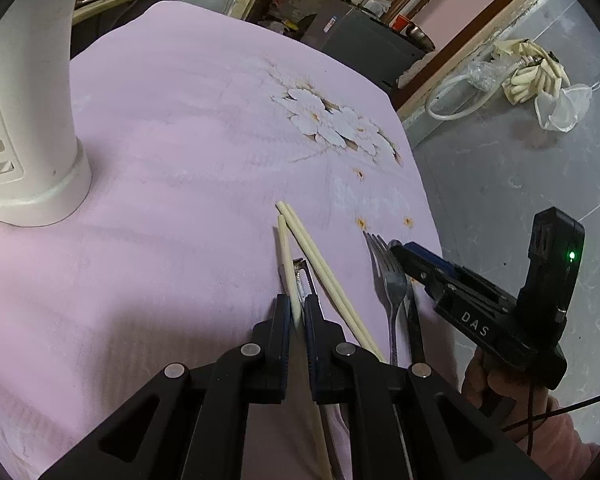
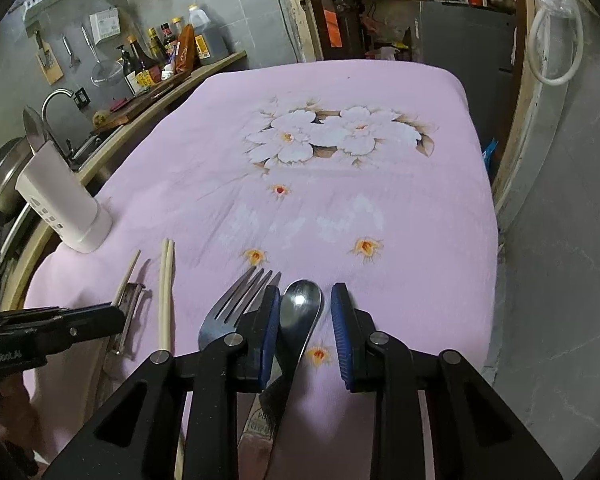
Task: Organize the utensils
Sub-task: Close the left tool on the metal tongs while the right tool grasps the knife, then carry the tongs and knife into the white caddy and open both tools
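On pink cloth [image 2: 380, 200], near edge: left gripper [image 1: 298, 308] pinched tight on 1 chopstick [image 1: 286, 256]; right gripper [image 2: 306, 320] part open w/ spoon [image 2: 300, 312] between jaws, touching only left pad.

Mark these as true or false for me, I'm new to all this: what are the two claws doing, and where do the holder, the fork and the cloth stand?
1. The left claw is closed on a single chopstick. True.
2. The spoon lies between the fingers of the right claw. True.
3. The white holder lies tipped on its side. False: it stands upright on the cloth.
4. The fork stands inside the holder. False: it lies flat on the cloth, beside the spoon.
5. The cloth is plain blue. False: it is pink with printed flowers.
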`<action>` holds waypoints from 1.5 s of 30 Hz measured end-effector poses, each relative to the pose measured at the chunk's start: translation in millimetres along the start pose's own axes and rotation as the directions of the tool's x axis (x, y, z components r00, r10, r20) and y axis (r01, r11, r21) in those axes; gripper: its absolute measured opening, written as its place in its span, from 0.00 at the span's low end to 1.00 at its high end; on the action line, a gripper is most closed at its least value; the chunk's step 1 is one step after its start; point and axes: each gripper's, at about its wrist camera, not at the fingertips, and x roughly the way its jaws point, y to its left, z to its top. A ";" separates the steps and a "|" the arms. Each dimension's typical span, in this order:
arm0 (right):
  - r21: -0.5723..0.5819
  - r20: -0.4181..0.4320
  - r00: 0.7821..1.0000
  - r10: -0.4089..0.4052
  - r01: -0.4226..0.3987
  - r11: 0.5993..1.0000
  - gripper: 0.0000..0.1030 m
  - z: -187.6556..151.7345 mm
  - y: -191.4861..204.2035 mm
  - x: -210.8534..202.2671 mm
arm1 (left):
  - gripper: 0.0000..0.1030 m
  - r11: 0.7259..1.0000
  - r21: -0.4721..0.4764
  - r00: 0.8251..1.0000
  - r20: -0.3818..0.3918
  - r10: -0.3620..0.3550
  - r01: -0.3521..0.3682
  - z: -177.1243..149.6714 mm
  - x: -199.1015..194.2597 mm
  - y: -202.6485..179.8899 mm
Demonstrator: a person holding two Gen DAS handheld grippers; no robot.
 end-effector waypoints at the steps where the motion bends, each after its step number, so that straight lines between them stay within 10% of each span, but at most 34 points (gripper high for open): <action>1: 0.012 -0.004 1.000 0.010 -0.010 1.000 0.19 -0.5 -1.7 0.4 | 0.07 1.000 -0.001 1.000 0.002 -0.002 0.002 0.2 -0.4 -0.1; 9: 0.133 -0.009 0.997 0.075 -0.073 0.988 0.02 -4.2 -15.1 1.8 | 0.07 0.999 -0.031 1.000 -0.004 -0.007 0.007 3.9 0.6 5.2; 33: 0.266 0.016 0.997 0.081 -0.082 0.960 0.01 -30.1 -18.8 -9.6 | 0.09 0.997 -0.064 0.999 -0.012 -0.034 0.033 3.8 -4.6 23.6; 45: 0.260 0.147 0.988 0.053 -0.091 0.961 0.01 -26.5 -9.0 -55.5 | 0.07 0.999 0.050 0.994 0.105 0.012 -0.017 15.8 -49.3 -2.6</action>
